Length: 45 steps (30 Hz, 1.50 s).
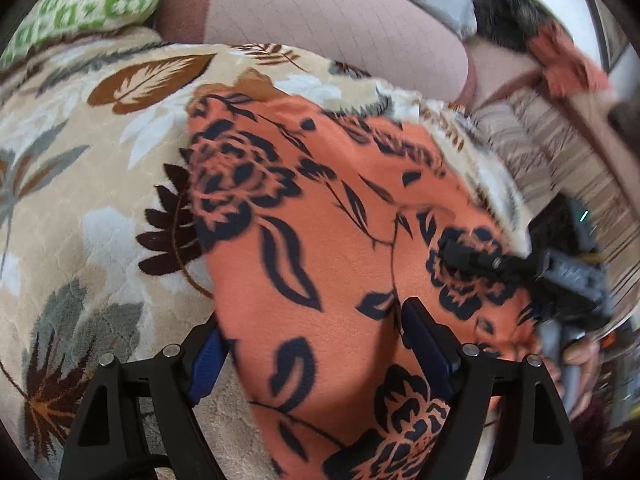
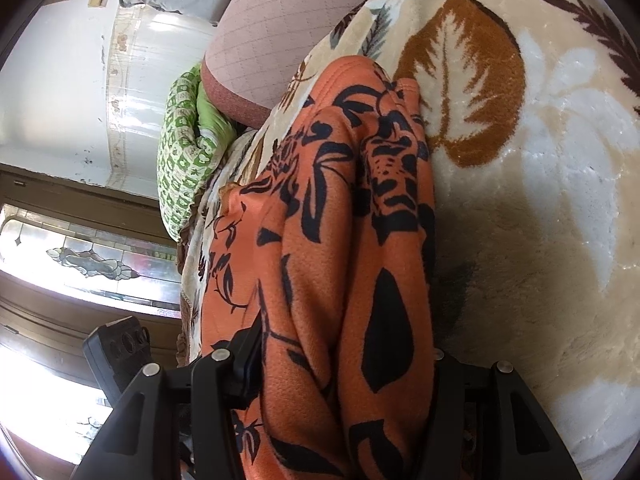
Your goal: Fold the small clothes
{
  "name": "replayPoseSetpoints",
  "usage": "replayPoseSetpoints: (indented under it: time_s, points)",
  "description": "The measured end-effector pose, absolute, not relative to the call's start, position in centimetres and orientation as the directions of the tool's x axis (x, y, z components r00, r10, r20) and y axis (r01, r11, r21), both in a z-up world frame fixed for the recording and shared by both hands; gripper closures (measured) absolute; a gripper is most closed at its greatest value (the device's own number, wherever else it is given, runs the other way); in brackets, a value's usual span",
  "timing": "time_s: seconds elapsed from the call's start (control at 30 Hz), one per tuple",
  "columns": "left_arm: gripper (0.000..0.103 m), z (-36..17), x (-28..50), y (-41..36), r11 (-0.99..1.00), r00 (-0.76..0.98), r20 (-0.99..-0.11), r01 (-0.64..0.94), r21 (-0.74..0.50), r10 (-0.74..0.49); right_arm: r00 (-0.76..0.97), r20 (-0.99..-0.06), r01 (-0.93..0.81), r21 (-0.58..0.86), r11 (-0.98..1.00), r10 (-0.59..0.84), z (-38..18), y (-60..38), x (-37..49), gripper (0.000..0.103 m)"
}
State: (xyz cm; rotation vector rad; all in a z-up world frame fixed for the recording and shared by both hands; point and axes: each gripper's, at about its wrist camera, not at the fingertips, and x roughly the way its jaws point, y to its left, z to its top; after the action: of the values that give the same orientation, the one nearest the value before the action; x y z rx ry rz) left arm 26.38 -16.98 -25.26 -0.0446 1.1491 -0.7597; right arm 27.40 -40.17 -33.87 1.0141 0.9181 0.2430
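An orange garment with a dark floral print [image 1: 332,216] lies on a beige leaf-patterned blanket [image 1: 92,152]. My left gripper [image 1: 316,344] has its jaws wide apart, with the cloth passing between the blue pads. In the right wrist view the same garment [image 2: 340,240] is bunched in folds and fills the gap of my right gripper [image 2: 344,364]; its fingers are partly hidden by the cloth. The right gripper also shows at the right of the left wrist view [image 1: 492,264], over the garment's far edge.
A pink quilted cushion [image 1: 320,12] and a green patterned pillow [image 1: 88,0] lie at the back of the bed. A striped cloth [image 1: 560,152] is at the right. A wall and a stained-glass window [image 2: 88,260] are at the left of the right wrist view.
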Motion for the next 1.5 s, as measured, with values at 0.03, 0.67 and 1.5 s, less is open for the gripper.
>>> replayPoseSetpoints:
  time_s: [0.03,0.67,1.5]
  points:
    - [0.019,-25.2,26.7,-16.5,0.747,0.186,-0.793,0.509,-0.427,-0.58,0.616,-0.543,0.227,0.816,0.532,0.57,-34.0,-40.3,27.4,0.049]
    - [0.035,-27.1,26.3,-17.6,0.681,0.113,-0.753,0.527,-0.508,-0.648,0.629,-0.467,0.255,0.879,0.402,0.621,-35.3,-44.1,26.0,0.033]
    - [0.051,-20.7,22.9,-12.5,0.686,0.234,-0.706,0.56,-0.465,-0.669,0.661,-0.521,0.089,0.768,0.634,0.54,-28.3,-33.9,23.6,0.052]
